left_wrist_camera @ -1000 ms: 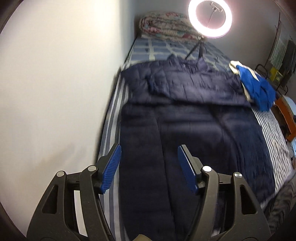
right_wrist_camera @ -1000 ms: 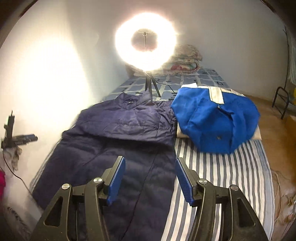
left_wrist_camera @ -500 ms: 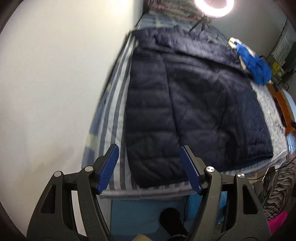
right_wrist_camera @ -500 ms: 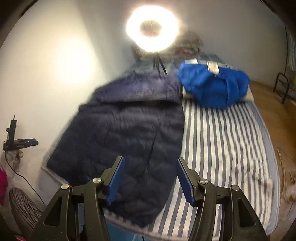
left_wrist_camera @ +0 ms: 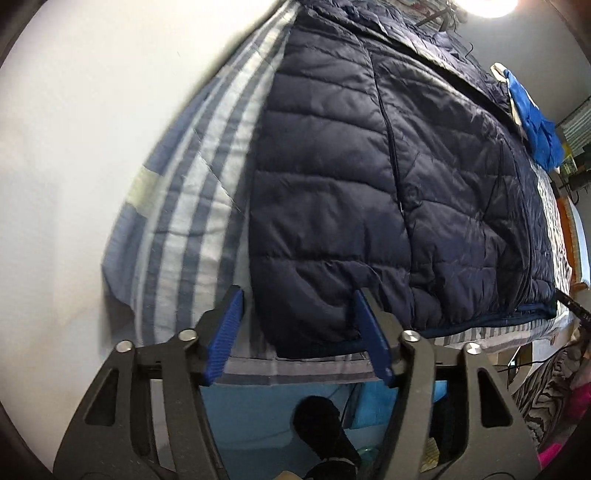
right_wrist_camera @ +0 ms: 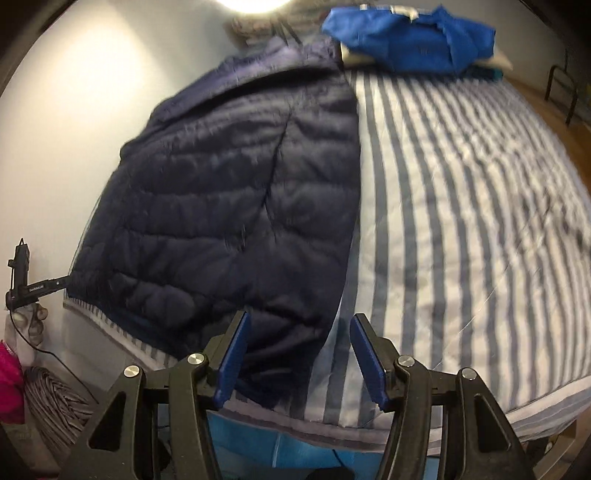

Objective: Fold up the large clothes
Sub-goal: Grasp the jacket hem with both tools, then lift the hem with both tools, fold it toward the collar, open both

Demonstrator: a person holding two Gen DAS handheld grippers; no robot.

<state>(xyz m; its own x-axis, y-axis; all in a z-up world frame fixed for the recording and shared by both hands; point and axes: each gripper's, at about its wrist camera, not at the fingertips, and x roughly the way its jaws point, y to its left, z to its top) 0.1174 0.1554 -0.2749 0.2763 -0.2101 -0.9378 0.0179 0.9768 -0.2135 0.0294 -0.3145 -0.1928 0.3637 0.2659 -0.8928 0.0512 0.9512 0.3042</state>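
Both grippers hang over the navy jacket's (left_wrist_camera: 388, 192) hem at the striped bed's (right_wrist_camera: 461, 221) near edge, left gripper (left_wrist_camera: 297, 332) just narrowing, right gripper (right_wrist_camera: 297, 354) agape, neither gripping; blue garment (right_wrist_camera: 410, 35) beyond.

Left gripper (left_wrist_camera: 297, 328), aimed steeply downward: jaws apart, having just been closing, the blue pads (left_wrist_camera: 225, 338) apparently gripping nothing. Right gripper (right_wrist_camera: 297, 354), likewise tilted downward: jaws parted to a similar width, blue pads (right_wrist_camera: 232, 360) free of contact.
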